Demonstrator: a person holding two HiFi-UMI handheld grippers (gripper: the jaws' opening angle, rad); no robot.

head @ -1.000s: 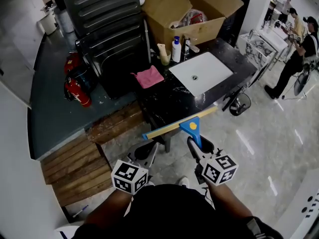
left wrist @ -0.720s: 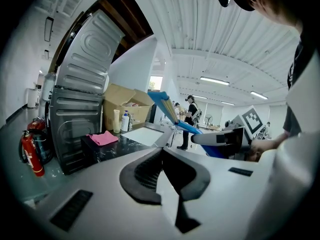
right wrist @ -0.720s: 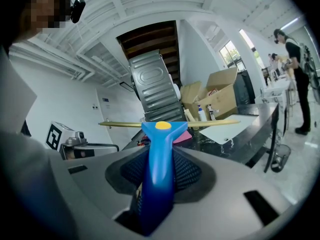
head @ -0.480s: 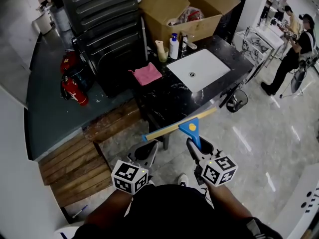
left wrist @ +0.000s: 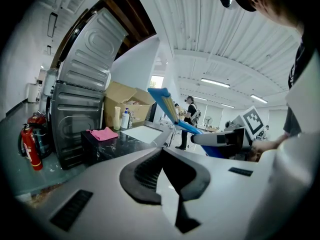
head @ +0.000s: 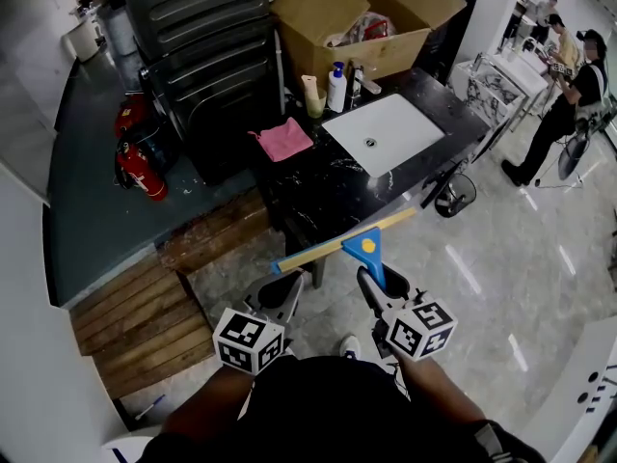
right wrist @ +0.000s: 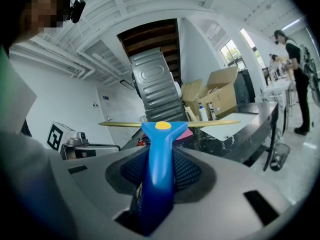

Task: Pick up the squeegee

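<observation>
The squeegee (head: pixel 369 251) has a blue handle with a yellow dot and a long yellow-edged blade. It is held in the air just in front of the black counter (head: pixel 328 196). My right gripper (head: pixel 375 284) is shut on the handle, and the blade lies level across the right gripper view above the squeegee handle (right wrist: pixel 160 154). My left gripper (head: pixel 286 294) hovers beside it to the left, shut with nothing in it. In the left gripper view the squeegee (left wrist: pixel 169 108) and the right gripper (left wrist: pixel 220 139) show off to the right of the left gripper (left wrist: pixel 161 158).
The counter holds a white sink (head: pixel 384 133), a pink cloth (head: pixel 284 141) and bottles (head: pixel 335 90). Behind stand a cardboard box (head: pixel 357 17) and a dark metal appliance (head: pixel 202 56). Red fire extinguishers (head: pixel 135 167) and wooden pallets (head: pixel 145 316) lie left. People (head: pixel 569 114) stand far right.
The view has drifted slightly, so the counter and floor sit a little further left. The squeegee stays in my right gripper, and both grippers hold about the same places.
</observation>
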